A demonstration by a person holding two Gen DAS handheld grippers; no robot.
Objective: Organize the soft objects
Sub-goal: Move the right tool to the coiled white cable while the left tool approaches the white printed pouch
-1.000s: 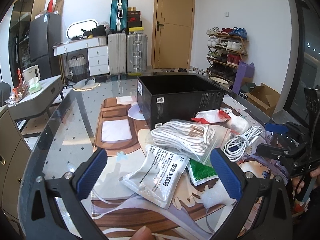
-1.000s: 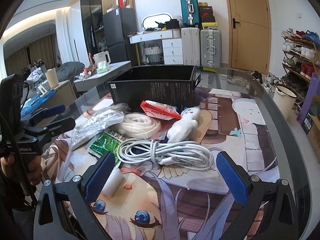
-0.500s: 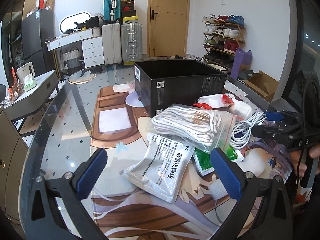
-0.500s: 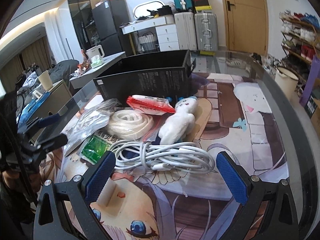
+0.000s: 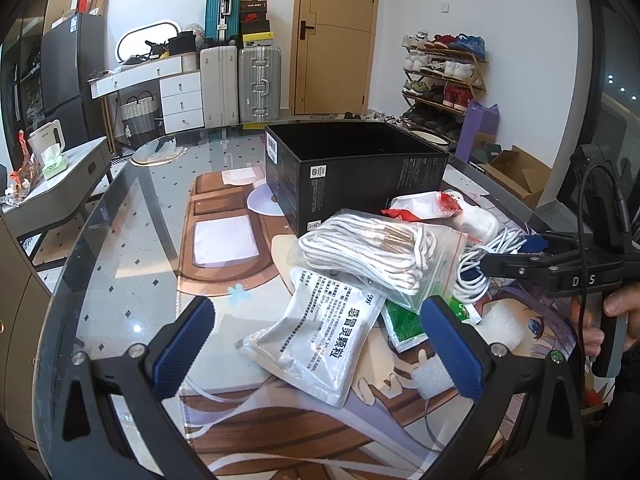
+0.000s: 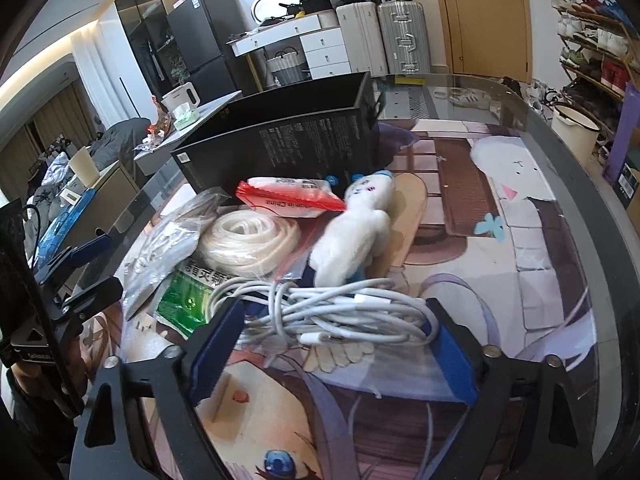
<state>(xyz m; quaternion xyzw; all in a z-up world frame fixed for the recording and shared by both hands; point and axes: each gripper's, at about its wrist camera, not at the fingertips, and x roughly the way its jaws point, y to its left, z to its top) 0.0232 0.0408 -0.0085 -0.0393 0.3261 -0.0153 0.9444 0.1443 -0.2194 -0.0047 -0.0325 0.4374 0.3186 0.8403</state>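
My right gripper points down at a coiled white cable on the printed mat. Its jaws are closing, the bundle lies between the blue pads, and they reach its ends without squeezing it. Just beyond lie a white plush toy, a red-and-white packet and a coil of clear tubing. My left gripper stands open over a white sachet pack, holding nothing. A zip bag of white rope and a green packet lie behind it.
An open black box stands behind the pile, mid-table. White foam pieces lie near the right gripper, which a hand holds. The glass table's rounded edge curves past on the right. Furniture and suitcases line the room behind.
The right gripper has come forward and down over the white cable, and its jaws have narrowed around the bundle. The left gripper has kept its place and stays open.
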